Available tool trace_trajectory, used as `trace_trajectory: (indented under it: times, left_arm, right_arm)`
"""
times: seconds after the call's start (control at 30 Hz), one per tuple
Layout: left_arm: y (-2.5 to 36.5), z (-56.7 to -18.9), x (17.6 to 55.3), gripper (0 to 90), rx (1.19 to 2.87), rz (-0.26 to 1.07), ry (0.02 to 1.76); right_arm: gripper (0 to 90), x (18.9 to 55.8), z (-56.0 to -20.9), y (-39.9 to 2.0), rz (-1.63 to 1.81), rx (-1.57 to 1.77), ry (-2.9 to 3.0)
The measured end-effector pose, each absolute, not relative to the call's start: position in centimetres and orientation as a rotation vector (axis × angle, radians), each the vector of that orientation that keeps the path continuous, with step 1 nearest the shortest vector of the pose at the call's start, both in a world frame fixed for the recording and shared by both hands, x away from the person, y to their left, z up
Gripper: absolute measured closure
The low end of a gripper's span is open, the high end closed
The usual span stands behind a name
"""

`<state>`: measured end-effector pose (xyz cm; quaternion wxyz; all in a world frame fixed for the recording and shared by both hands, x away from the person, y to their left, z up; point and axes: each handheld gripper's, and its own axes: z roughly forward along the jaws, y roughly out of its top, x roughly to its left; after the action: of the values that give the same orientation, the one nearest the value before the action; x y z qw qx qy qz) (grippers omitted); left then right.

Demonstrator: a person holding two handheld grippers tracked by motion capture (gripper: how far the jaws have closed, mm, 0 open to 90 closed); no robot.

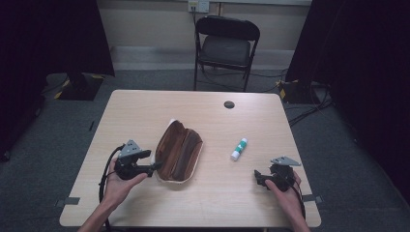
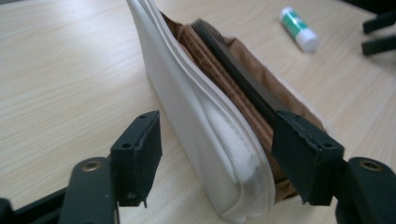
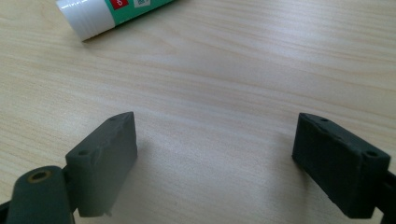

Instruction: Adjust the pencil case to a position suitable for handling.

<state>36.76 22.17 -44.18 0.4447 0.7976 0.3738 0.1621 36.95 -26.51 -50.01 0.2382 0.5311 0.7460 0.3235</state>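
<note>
An open pouch [image 1: 179, 152], white outside and brown inside, lies in the middle of the wooden table [image 1: 145, 108]. My left gripper [image 1: 154, 167] is open at the pouch's near-left end. In the left gripper view its jaws [image 2: 222, 135] straddle the white side wall of the pouch [image 2: 187, 93], one jaw outside on the table side and the other over the brown lining. A green and white glue stick [image 1: 239, 149] lies to the right of the pouch. My right gripper [image 1: 259, 177] is open over bare wood, with the glue stick [image 3: 107, 11] beyond its jaws [image 3: 215, 140].
A round black cable hole [image 1: 229, 104] sits near the table's far edge. A black folding chair [image 1: 226, 46] stands behind the table. Dark curtains hang at both sides. The right gripper's jaw tips [image 2: 378, 32] show far off in the left gripper view, near the glue stick [image 2: 299, 29].
</note>
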Motion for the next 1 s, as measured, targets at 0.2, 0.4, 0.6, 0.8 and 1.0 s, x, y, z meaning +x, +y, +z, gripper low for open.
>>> trace_trajectory:
  times: [0.2, 0.4, 0.6, 0.8, 1.0]
  left_arm:
    - [22.1, -45.3, 37.6, 49.6, 2.016, 0.368, 0.930]
    - [22.6, -45.4, 37.9, 63.0, 1.992, 0.302, 0.903]
    - [23.3, -45.3, 37.8, 73.2, 1.983, 0.212, 0.818]
    - [23.7, -45.3, 37.8, 78.9, 1.986, 0.163, 0.752]
    - [24.1, -45.3, 37.9, 62.9, 1.965, 0.171, 0.805]
  right_arm:
    - [12.9, 36.9, -50.0, -26.5, 0.886, 1.453, 2.044]
    - [12.9, 36.9, -50.0, -26.5, 0.886, 1.453, 2.044]
    - [12.9, 36.9, -50.0, -26.5, 0.884, 1.455, 2.042]
    - [12.9, 36.9, -50.0, -26.5, 0.884, 1.455, 2.043]
    - [12.9, 36.9, -50.0, -26.5, 0.884, 1.454, 2.043]
